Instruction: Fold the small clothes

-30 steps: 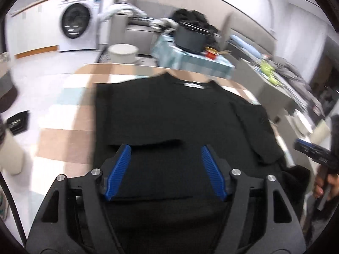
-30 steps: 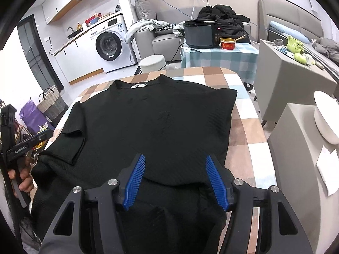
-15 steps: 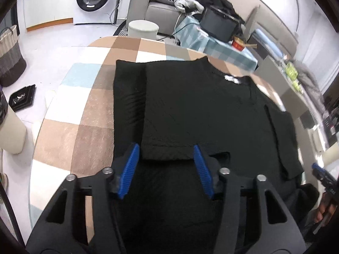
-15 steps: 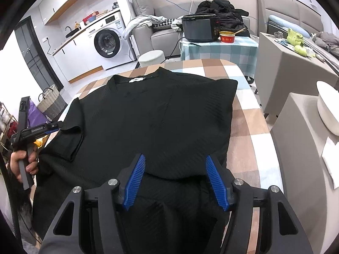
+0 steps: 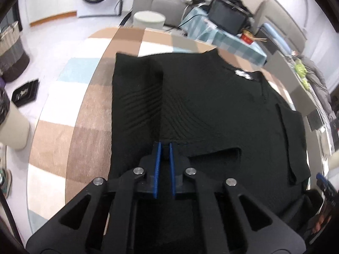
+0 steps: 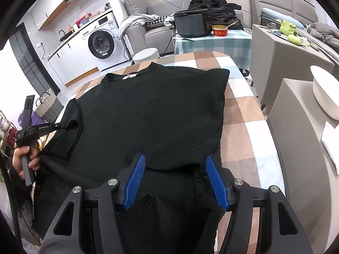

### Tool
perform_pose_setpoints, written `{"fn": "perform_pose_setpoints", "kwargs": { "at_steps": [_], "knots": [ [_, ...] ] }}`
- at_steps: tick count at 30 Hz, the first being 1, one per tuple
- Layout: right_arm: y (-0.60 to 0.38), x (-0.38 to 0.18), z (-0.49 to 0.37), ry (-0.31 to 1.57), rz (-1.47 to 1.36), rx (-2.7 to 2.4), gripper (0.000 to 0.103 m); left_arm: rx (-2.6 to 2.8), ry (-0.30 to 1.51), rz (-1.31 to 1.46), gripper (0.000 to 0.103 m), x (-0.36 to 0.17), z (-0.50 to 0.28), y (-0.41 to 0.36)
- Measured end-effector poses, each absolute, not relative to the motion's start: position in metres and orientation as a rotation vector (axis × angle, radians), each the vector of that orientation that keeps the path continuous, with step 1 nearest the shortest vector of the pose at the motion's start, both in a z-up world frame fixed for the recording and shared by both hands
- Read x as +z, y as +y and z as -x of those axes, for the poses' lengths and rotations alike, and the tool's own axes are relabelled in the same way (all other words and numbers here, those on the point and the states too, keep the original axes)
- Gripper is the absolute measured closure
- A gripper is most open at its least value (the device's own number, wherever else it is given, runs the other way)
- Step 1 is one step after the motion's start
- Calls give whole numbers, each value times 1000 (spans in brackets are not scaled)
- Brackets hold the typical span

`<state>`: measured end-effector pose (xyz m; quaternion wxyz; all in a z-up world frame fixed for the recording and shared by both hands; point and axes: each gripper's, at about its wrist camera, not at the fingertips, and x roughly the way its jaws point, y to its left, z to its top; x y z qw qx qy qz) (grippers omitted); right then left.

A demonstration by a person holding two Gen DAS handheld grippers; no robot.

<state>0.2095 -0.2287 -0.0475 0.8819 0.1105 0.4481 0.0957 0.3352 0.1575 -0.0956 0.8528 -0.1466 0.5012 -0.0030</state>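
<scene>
Shirt (image 5: 211,110) lies flat on our checked bench (image 5: 63,139); at our left wrist the left gripper (image 5: 165,148), wide apart a second ago, has pinched its fingers onto a fold of fabric. At our right wrist the right gripper (image 6: 175,169) stays half-spread over the hem, gripping nothing.

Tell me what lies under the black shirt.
The black shirt lies on a checked tablecloth in brown, white and pale blue, which shows around its edges. One side panel is folded onto the shirt's body. What the cloth looks like beneath the shirt is hidden.
</scene>
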Motion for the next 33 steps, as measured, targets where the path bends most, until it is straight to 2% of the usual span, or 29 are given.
{"fn": "perform_pose_setpoints", "kwargs": {
  "at_steps": [2,4,9,10,11,12,15,19,21,22,23,29,33],
  "knots": [
    [-229,-47,-206,932,-227,202,42,-34,1049,327,78,-96,-333,159],
    [-231,-47,-204,928,-228,202,42,-28,1042,332,69,-98,-332,160],
    [-235,-52,-205,931,-251,185,42,-63,1045,379,69,-102,-343,164],
    [-237,-53,-205,930,-263,184,42,-71,1048,398,78,-103,-348,166],
    [-238,-53,-205,927,-269,183,42,-86,1058,405,94,-103,-351,165],
    [-239,-52,-204,923,-274,182,42,-105,1072,403,97,-104,-354,163],
    [-242,-51,-201,911,-293,177,42,-158,1067,355,100,-96,-361,148],
    [-247,-49,-200,903,-315,165,42,-256,922,348,99,-56,-369,121],
    [-249,-47,-200,902,-314,159,42,-234,853,335,82,-39,-369,113],
    [-250,-46,-199,901,-311,157,42,-225,833,324,50,-31,-368,108],
    [-251,-45,-198,903,-307,151,42,-220,826,319,25,-27,-366,106],
    [-263,-47,-181,922,-299,112,38,-188,808,230,25,-24,-334,107],
    [-270,-59,-160,970,-305,105,38,-107,825,193,25,-35,-288,134]
  ]
}}
